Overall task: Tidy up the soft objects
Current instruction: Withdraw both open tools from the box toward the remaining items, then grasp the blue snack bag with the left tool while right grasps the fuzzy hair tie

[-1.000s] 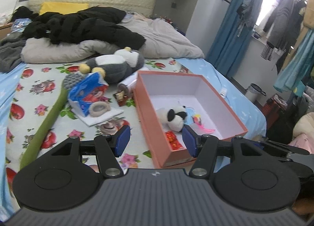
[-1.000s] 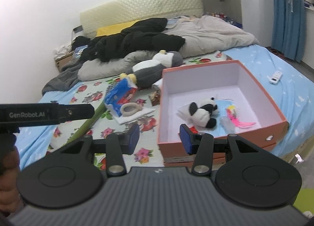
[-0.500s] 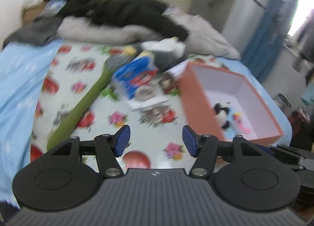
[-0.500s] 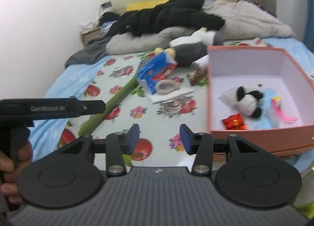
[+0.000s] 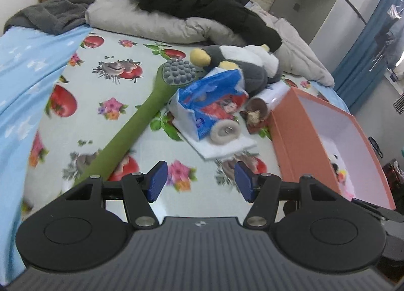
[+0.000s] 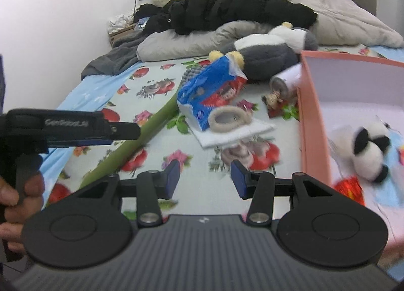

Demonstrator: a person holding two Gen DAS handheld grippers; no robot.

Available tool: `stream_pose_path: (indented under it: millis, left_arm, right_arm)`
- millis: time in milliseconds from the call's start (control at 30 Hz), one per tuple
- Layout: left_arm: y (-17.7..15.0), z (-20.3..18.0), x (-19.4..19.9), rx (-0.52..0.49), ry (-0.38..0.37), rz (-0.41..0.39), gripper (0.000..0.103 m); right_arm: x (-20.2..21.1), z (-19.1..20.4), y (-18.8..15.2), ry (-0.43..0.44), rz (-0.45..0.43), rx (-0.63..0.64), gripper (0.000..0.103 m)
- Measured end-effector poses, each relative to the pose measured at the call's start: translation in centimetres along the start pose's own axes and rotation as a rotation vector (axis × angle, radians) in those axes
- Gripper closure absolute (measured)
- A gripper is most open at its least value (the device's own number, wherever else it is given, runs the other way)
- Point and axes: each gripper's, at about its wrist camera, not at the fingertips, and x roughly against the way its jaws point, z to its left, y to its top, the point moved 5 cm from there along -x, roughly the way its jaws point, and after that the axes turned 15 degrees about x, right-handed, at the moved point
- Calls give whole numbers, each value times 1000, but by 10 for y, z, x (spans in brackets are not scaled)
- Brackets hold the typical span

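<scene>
The bed (image 5: 83,94), under its fruit-and-flower printed sheet, carries everything ahead of both grippers. Largest of the loose soft things is the long green plush stalk with a grey knobbed head (image 5: 141,116); its long axis runs diagonally, from just beside the left gripper (image 5: 200,182) on its left side, up and away to the grey head further ahead. The left hand is the nearer one to it — in the right wrist view the stalk lies well off to the left of the right gripper (image 6: 205,179).

The open salmon-pink cardboard box (image 6: 309,124) stands to the right of both grippers, closer to the right one, with a small black-and-white panda plush (image 6: 370,151) already inside. Straight ahead, further off, lie the grey-and-white penguin plush (image 5: 245,63), the blue tissue pack (image 5: 214,99) and, nearest, a beige fuzzy hair ring (image 6: 228,119) on a white folded cloth (image 6: 234,133).

Both grippers are spread and hold nothing.
</scene>
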Motion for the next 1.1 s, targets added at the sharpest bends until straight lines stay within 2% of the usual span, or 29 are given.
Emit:
stream_pose_path:
  millis: [200,433,633,733,867,933,967,1033,1100]
  left_arm:
    - [26,7,-58,-12,8,19,39]
    - [47,21,-107,75,-11,39,39]
    - [61,23,-137,86,-43,56,39]
    - [65,22,-151,89,-45,69,39]
    - [68,22,-167,98,-45,90,40]
    - [69,22,-175,101,-29,101,44]
    - [69,22,-177,101,-24,100,50]
    - [71,21,-179,99,-29,94,62]
    - [72,22,-181,111,-25,89,78]
  right_arm:
    - [-47,-8,20,-2,-50,22,56]
    - [-103,-20,26,-4,-19,25,56]
    - [-137,-20,31,8,-6,50,57]
    - [-151,-19,32,-5,6,68,65]
    - [-167,-22,32,-23,27,84,68]
    - [-172,-23,32,-14,31,85,68]
    - [-174,-22,32,-11,32,92,69]
    - [-177,-21,31,-14,38,107,86]
    - [-177,-20,32,-11,35,102,91]
